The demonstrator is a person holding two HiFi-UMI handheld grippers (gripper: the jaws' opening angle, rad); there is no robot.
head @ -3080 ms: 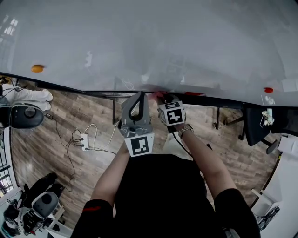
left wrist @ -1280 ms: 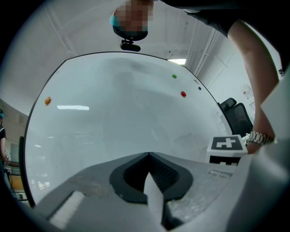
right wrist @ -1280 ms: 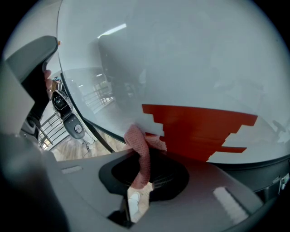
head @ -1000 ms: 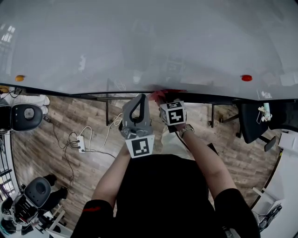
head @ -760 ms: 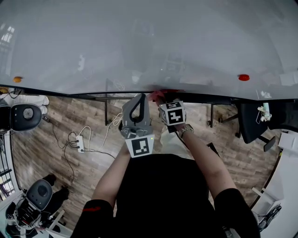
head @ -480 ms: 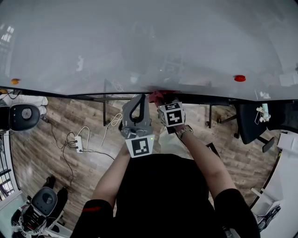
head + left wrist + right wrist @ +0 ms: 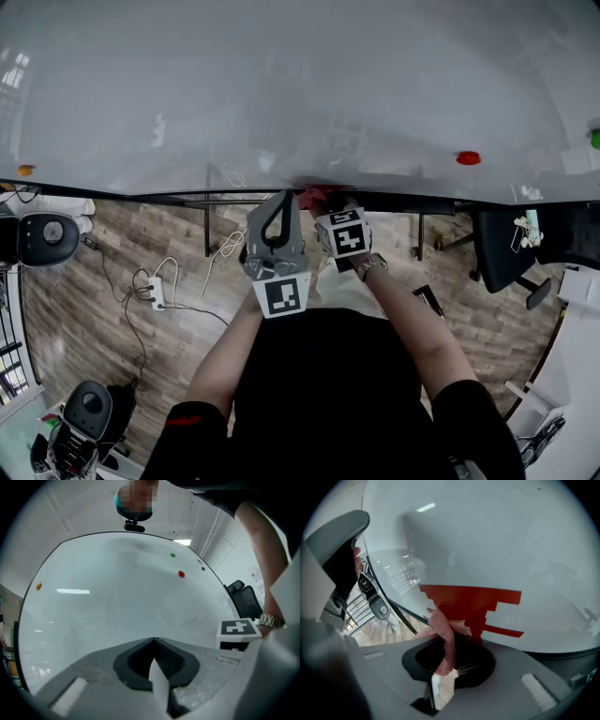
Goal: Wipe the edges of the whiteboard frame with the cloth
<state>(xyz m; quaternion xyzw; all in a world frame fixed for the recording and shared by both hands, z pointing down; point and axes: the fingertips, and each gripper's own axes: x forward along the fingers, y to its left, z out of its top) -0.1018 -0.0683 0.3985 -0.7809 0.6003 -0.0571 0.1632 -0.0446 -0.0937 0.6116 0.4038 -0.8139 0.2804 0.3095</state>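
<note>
Right gripper view, fingers (image 7: 513, 663) pinching cloth (image 7: 446, 641)

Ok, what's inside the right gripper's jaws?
A pink cloth, pinched by the right gripper, its bunched end up at the lower edge of the whiteboard. The bit of frame behind the cloth is covered.

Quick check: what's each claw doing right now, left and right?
Left claw: closed, nothing in it.
Right claw: closed on the pink cloth.

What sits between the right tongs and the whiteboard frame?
The pink cloth, clamped in the right tongs, bunched against the whiteboard frame; the right gripper view shows it.
</note>
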